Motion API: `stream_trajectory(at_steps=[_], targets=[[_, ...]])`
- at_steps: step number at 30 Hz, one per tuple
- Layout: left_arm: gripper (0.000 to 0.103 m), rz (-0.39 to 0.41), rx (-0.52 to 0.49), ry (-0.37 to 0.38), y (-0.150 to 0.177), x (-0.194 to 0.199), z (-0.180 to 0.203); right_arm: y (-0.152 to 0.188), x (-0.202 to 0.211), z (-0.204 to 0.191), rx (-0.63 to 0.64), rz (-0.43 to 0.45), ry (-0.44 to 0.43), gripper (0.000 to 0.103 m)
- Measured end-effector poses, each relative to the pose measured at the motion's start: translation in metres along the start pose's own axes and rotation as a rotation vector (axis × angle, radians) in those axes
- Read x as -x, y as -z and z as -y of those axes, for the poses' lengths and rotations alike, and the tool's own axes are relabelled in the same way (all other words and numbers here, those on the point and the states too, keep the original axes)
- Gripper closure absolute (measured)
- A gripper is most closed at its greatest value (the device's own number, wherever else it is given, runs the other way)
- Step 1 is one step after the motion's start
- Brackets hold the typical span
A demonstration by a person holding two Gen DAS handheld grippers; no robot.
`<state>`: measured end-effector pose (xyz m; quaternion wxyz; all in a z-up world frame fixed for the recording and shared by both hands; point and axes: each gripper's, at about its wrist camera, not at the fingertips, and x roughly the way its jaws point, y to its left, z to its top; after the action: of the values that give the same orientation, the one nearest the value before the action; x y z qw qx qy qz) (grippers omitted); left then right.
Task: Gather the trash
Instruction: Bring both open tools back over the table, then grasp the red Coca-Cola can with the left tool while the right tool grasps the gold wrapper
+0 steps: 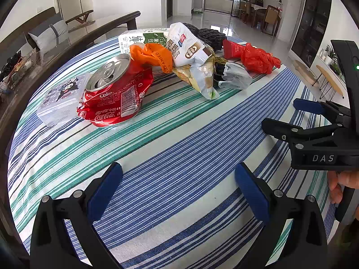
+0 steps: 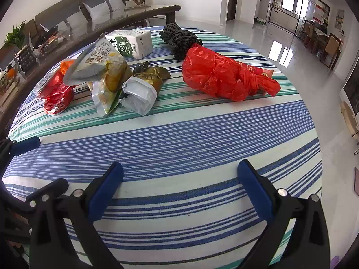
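Trash lies in a row across the far half of the striped tablecloth (image 1: 179, 139). A crushed red Coke can (image 1: 116, 94) lies next to a small tissue pack (image 1: 62, 98); the can also shows in the right wrist view (image 2: 57, 96). Behind are an orange wrapper (image 1: 152, 56), a milk carton (image 2: 132, 42), snack bags (image 1: 197, 67), a black foam net (image 2: 179, 38) and a red plastic bag (image 2: 226, 78). My left gripper (image 1: 178, 179) is open and empty, near the table's front edge. My right gripper (image 2: 179, 177) is open and empty, to its right.
A dark wooden bench with grey cushions (image 2: 98, 9) stands behind the table, at its far left. Cluttered items sit on a side surface (image 2: 27, 53) to the left. A tiled floor (image 2: 291, 51) stretches beyond the table's right edge toward a dining area.
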<state>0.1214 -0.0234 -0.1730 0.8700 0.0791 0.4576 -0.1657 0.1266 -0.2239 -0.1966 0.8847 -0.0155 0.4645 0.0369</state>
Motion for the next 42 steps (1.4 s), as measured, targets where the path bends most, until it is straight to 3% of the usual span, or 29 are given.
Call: stream_trajectory(at_steps=[18,26,30,33,37,40,42], targets=[[0.004,0.001,0.004,0.001,0.000,0.000,0.002,0.000,0.000,0.000,0.001,-0.001,0.002,0.005],[0.005,0.050,0.112,0.151,0.008,0.015,-0.029,0.000,0.000,0.000,0.001,-0.001,0.002,0.005],[0.005,0.047,0.123,0.105,0.007,0.028,-0.063,0.000,-0.001,0.000,0.001,-0.001,0.002,0.005],[0.005,0.057,0.134,0.013,-0.006,0.034,-0.109,0.000,-0.001,0.000,0.001,-0.001,0.002,0.005],[0.005,-0.001,0.101,0.040,-0.018,0.029,-0.142,0.000,0.000,0.000,0.001,-0.001,0.002,0.005],[0.005,0.012,0.019,0.109,-0.017,0.026,-0.125,0.000,-0.001,0.000,0.001,-0.001,0.002,0.005],[0.005,0.024,-0.061,0.092,-0.018,0.020,-0.105,0.000,-0.001,0.000,0.001,-0.001,0.002,0.005]])
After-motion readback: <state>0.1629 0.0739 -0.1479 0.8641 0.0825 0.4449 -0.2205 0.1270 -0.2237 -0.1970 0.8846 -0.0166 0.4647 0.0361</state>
